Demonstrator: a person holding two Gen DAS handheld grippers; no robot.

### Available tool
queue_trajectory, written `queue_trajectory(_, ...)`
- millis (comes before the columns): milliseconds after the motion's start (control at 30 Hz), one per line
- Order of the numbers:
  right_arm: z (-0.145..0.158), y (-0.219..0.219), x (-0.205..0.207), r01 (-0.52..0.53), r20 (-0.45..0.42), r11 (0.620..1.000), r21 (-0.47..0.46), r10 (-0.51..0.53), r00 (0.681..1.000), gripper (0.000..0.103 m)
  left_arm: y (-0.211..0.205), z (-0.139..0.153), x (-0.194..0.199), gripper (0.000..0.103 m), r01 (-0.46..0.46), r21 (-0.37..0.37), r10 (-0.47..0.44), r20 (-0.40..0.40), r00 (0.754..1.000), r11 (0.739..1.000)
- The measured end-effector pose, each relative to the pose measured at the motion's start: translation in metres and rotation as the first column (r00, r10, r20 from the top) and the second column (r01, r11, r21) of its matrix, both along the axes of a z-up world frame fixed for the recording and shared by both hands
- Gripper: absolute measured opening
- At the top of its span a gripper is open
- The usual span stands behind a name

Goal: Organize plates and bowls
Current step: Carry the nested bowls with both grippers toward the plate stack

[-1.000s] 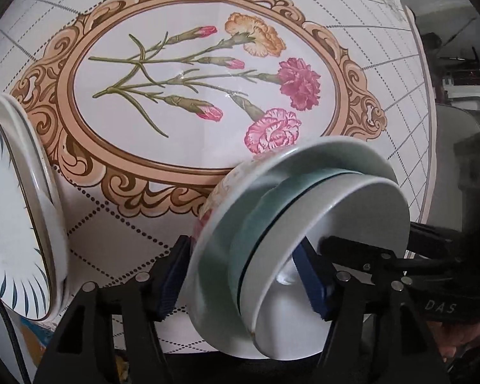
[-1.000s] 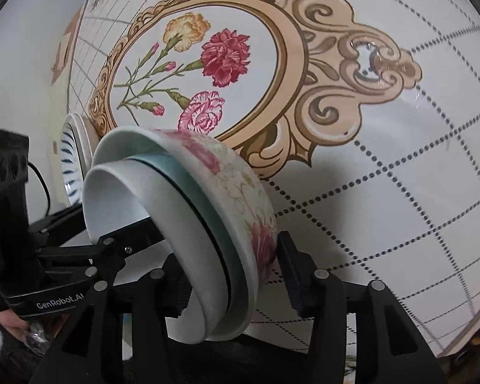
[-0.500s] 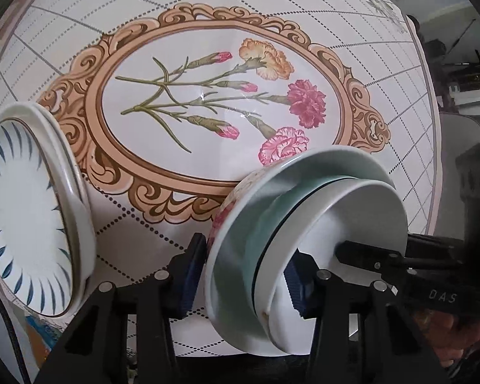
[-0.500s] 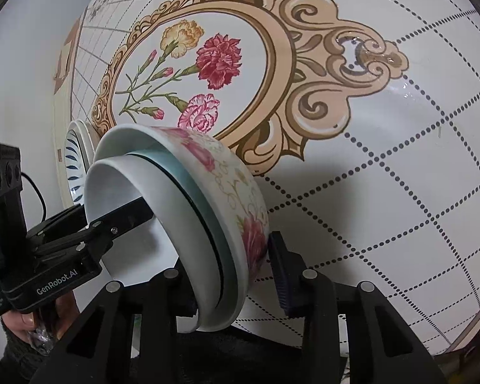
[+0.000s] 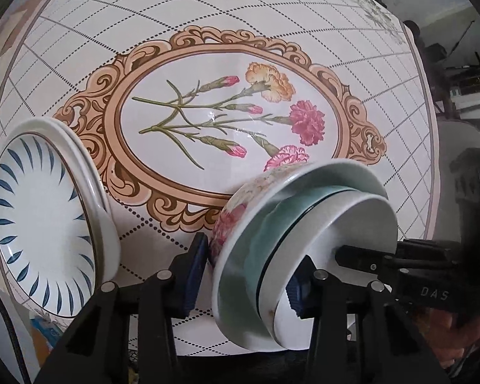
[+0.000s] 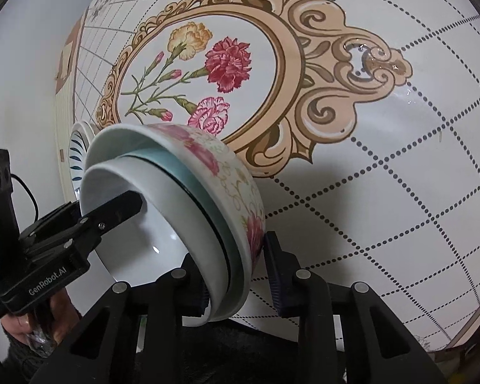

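Three nested bowls form one stack point(image 5: 304, 224): a pink-flowered one outside, a teal one, a white one innermost. My left gripper point(image 5: 244, 284) is shut on the stack's wall, one blue pad on the flowered outside and the other inside the white bowl. In the right wrist view the same stack point(image 6: 208, 192) sits between the fingers of my right gripper point(image 6: 236, 284). Its jaws are closing, with the pads against the opposite part of the rim. Each view shows a finger of the other gripper reaching into the white bowl. White plates with blue leaf marks point(image 5: 41, 224) lie stacked to the left.
The table point(image 5: 384, 73) carries a glossy white cloth with a dotted grid and a carnation medallion. The blue-leaf plates point(image 6: 76, 147) peek out behind the bowls in the right wrist view. A hand point(image 6: 32, 329) holds the left gripper. Dark clutter point(image 5: 464, 73) stands beyond the table's far right edge.
Both pairs of jaws have narrowed onto the bowl stack's wall. The left wrist view has pulled up and away from the table, so more of the plates and cloth show.
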State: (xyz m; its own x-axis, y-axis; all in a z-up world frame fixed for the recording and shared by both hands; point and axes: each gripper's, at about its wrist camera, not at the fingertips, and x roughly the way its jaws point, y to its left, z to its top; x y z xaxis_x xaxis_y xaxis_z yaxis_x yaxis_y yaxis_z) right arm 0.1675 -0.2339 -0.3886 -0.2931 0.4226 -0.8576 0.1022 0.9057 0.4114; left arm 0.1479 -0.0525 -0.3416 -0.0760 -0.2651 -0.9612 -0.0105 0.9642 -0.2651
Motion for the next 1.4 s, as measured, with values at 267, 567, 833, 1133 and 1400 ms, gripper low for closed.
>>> queue_trajectory(267, 0.007, 0.013, 0.018, -0.06, 0.032, 0.997, -0.057, 0.062, 0.998, 0.031, 0.007, -0.015, -0.001, 0.042, -0.02, 0.019, 0.021, -0.035, 0.999, 1.0)
queue_trajectory(567, 0.0, 0.024, 0.025, -0.102, 0.028, 0.989, -0.111, 0.106, 0.994, 0.039, -0.007, -0.024, 0.002, 0.055, 0.031, 0.034, -0.029, -0.065, 0.997, 0.999)
queue_trajectory(833, -0.004, 0.029, 0.028, -0.139, 0.072, 0.977, -0.159, 0.152, 0.986, 0.064, -0.011, -0.019, 0.014, 0.057, 0.036, 0.042, -0.036, -0.003, 0.999, 0.998)
queue_trajectory(1133, -0.002, 0.029, 0.029, -0.229, 0.149, 0.959, -0.169, 0.255, 0.955, 0.073, -0.028, -0.019, 0.021, 0.057, 0.104, 0.074, -0.104, -0.006, 0.995, 0.992)
queue_trajectory(1400, -0.007, 0.038, 0.024, -0.189, 0.089, 0.98, -0.068, 0.194, 0.977, 0.053, -0.02, -0.023, 0.026, 0.046, 0.03, 0.018, -0.029, -0.059, 0.998, 0.999)
